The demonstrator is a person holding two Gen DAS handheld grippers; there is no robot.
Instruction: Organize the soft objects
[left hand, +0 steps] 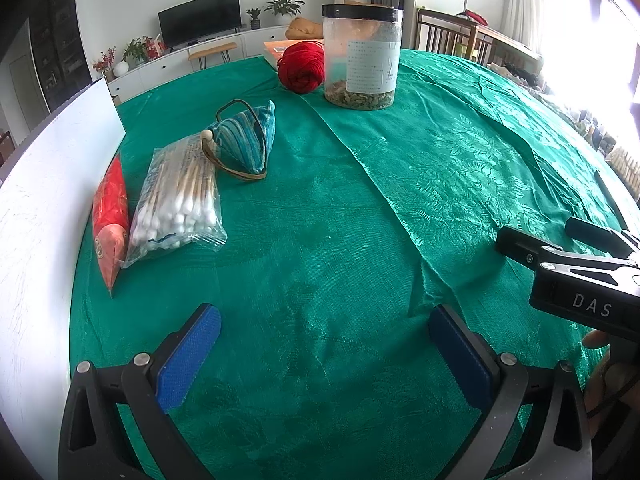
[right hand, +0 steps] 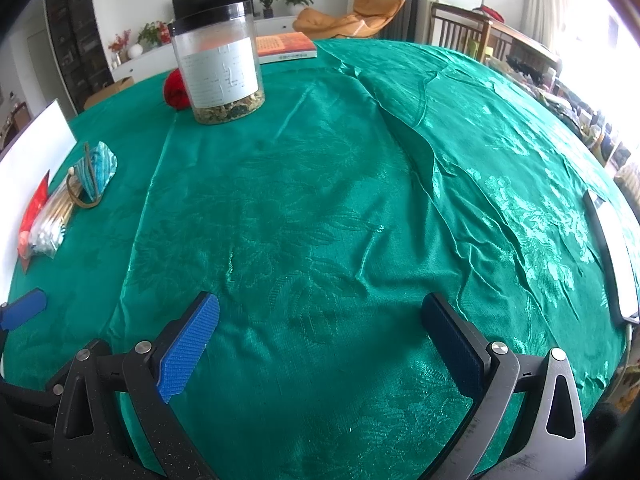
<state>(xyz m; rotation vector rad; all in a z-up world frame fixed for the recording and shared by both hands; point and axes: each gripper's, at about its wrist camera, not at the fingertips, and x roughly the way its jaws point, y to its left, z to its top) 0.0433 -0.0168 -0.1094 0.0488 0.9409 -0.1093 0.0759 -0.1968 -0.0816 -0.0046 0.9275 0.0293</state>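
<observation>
On the green tablecloth (left hand: 320, 240) a red pouch (left hand: 110, 224), a bag of cotton swabs (left hand: 180, 204) and a blue striped pouch (left hand: 244, 140) lie in a row at the left, beside a white board (left hand: 52, 184). A red yarn ball (left hand: 302, 66) sits at the back next to a clear jar (left hand: 362, 56). My left gripper (left hand: 324, 348) is open and empty, above bare cloth. My right gripper (right hand: 320, 344) is open and empty over the table's middle; it also shows at the right edge of the left wrist view (left hand: 560, 256). The row shows in the right wrist view: swabs (right hand: 50, 220), striped pouch (right hand: 96, 172), yarn (right hand: 176, 90).
The jar (right hand: 218, 60) with dried contents stands at the back. An orange book (right hand: 284, 48) lies behind it. A phone (right hand: 612, 256) lies at the table's right edge. Chairs and furniture stand beyond the table.
</observation>
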